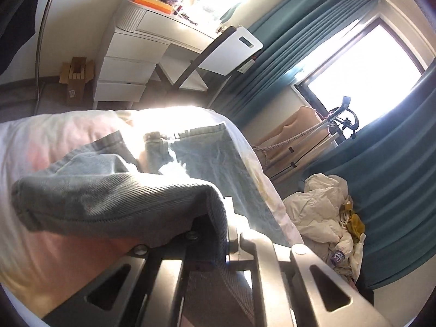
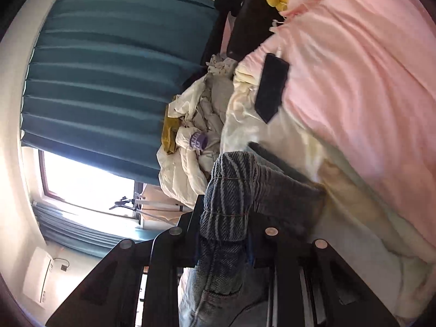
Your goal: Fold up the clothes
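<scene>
Denim jeans (image 1: 114, 199) edge clamped in both left tongs (image 1: 229, 245) & right tongs (image 2: 223, 248); rest of jeans lies ahead on bed (image 2: 368, 81).

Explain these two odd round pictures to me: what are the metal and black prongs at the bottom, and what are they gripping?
No robot here: a person holds a two-finger gripper in each hand, each carrying a wide-angle camera looking along its fingers. One picture comes from the left gripper, the other from the right gripper. Both are shut on the jeans, pinching denim edges above a bed with pink bedding. A dark phone lies on it. Beside the bed: a heap of pale laundry and teal curtains.
</scene>
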{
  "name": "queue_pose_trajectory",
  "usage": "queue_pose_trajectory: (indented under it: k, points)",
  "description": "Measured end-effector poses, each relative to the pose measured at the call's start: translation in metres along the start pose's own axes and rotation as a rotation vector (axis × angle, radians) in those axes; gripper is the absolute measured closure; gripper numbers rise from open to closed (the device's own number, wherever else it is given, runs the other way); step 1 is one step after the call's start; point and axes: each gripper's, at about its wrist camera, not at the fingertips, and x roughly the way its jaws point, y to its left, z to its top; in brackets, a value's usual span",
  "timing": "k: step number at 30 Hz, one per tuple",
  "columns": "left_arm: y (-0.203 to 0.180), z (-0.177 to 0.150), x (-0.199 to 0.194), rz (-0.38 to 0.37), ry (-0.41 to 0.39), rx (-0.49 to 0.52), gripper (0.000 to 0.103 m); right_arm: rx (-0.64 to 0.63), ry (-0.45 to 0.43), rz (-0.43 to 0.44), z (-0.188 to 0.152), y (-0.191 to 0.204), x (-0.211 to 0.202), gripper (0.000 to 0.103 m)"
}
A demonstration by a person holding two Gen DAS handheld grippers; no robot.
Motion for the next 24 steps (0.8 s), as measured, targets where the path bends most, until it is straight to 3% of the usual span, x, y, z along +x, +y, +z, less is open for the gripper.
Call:
queue_pose_trajectory:
  k: [8, 14, 18, 22, 24]
  points:
    - [-0.092, 0.013, 0.129, 0.101, 0.021, 0.149, 0.1, -0.05, -0.057, -0.07, 0.023, 0.02, 0.114, 0.08]
    - [-0.126, 0.001, 0.22, 0.166, 0.065, 0.279, 0.1, -0.216, -0.112, -0.134, 0.024, 0.013, 0.183, 0.08]
    - [-0.126, -0.01, 0.25, 0.174, 0.102, 0.318, 0.1, -0.271, -0.133, -0.166, 0.023, 0.008, 0.209, 0.08]
    - [-0.114, -0.011, 0.248, 0.127, 0.119, 0.303, 0.099, -0.358, -0.147, -0.176, 0.019, 0.012, 0.218, 0.079]
    - [-0.109, -0.008, 0.236, 0.083, 0.132, 0.281, 0.092, -0.397, -0.153, -0.179, 0.017, 0.014, 0.219, 0.078]
